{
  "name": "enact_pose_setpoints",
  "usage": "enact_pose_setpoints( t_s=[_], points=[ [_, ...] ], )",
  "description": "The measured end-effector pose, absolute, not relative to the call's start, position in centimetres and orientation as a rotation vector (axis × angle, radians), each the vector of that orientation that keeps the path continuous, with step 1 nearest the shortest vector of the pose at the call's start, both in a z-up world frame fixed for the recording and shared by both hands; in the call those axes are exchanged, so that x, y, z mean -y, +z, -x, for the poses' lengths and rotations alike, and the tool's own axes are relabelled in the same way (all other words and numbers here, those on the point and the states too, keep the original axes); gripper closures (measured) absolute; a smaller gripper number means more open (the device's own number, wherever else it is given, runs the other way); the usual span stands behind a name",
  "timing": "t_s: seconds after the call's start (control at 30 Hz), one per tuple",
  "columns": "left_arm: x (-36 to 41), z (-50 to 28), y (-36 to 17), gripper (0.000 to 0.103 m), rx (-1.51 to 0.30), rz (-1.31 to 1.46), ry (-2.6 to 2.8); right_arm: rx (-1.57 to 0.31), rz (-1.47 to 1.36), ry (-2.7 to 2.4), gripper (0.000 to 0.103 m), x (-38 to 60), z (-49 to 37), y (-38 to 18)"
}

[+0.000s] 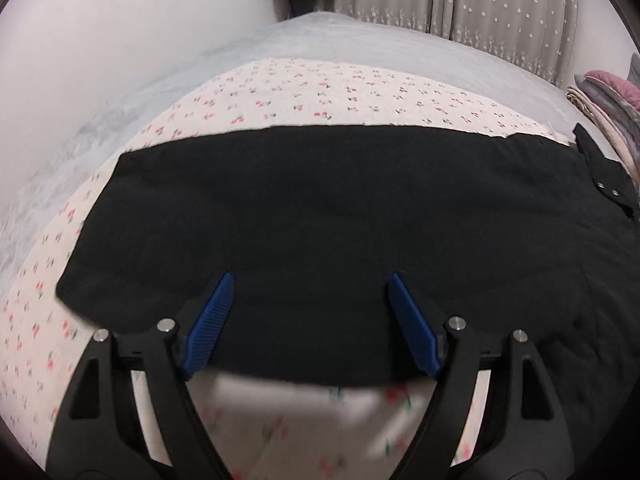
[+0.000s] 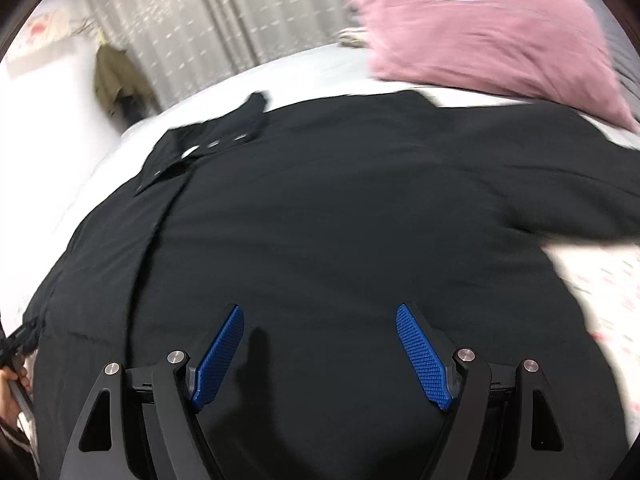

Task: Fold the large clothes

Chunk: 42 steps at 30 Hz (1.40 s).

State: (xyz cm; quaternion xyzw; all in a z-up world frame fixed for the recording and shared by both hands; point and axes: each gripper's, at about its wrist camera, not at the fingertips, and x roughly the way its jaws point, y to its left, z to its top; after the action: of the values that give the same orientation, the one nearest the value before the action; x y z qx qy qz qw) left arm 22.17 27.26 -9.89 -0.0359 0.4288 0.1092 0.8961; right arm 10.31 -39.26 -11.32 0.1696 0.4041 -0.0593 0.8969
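Black coat [image 1: 320, 220] spread flat on bed [image 1: 280, 88], apparently unfolded yet; left gripper [image 1: 310, 280] and right gripper [image 2: 320, 312] fingers released, grasping nothing.

The left gripper [image 1: 310, 280] enters its view from 6 o'clock, jaws spread wide, the blue pads [image 1: 210, 322] angled apart toward 11 and 1 o'clock with nothing between them. The right gripper [image 2: 320, 312] likewise reaches up from 6 o'clock, jaws wide apart and empty, ribbed blue pads [image 2: 422, 356] facing inward.

Both wrist views look down closely, sharing the black garment [image 1: 320, 220].
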Motion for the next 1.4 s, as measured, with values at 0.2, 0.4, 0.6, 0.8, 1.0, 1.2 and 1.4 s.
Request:
enact_pose_setpoints(
  t_s=[0.2,0.4,0.6,0.8,1.0,1.2,1.4],
  points=[
    [-26.7,-16.6,-7.6,0.022,-0.993,0.236,0.217,-0.824,-0.401,-0.275,0.023,44.3,-3.8,-10.8],
    [-26.4,-12.7,-7.3,0.02,-1.023,0.402,0.187,-0.825,-0.453,-0.294,0.022,42.8,-1.8,-7.0],
    [-28.9,-11.3,-8.2,0.016,-0.972,0.544,0.194,-0.799,-0.464,-0.198,0.021,38.5,-2.5,-4.7],
    [-32.8,-12.1,-9.6,0.016,-0.875,0.685,0.238,-0.789,-0.375,-0.088,0.02,33.2,-5.0,-4.0],
    [-35.7,-13.9,-10.4,0.016,-0.721,0.822,0.207,-0.829,-0.322,-0.016,0.02,30.2,-7.3,-5.3],
    [-37.8,-15.7,-10.6,0.035,-0.665,0.822,0.252,-0.872,-0.279,0.005,0.02,28.8,-8.0,-6.5],
    [-40.3,-16.9,-10.4,0.094,-0.658,0.878,0.276,-0.869,-0.277,0.006,0.02,29.0,-8.3,-6.8]
  ],
)
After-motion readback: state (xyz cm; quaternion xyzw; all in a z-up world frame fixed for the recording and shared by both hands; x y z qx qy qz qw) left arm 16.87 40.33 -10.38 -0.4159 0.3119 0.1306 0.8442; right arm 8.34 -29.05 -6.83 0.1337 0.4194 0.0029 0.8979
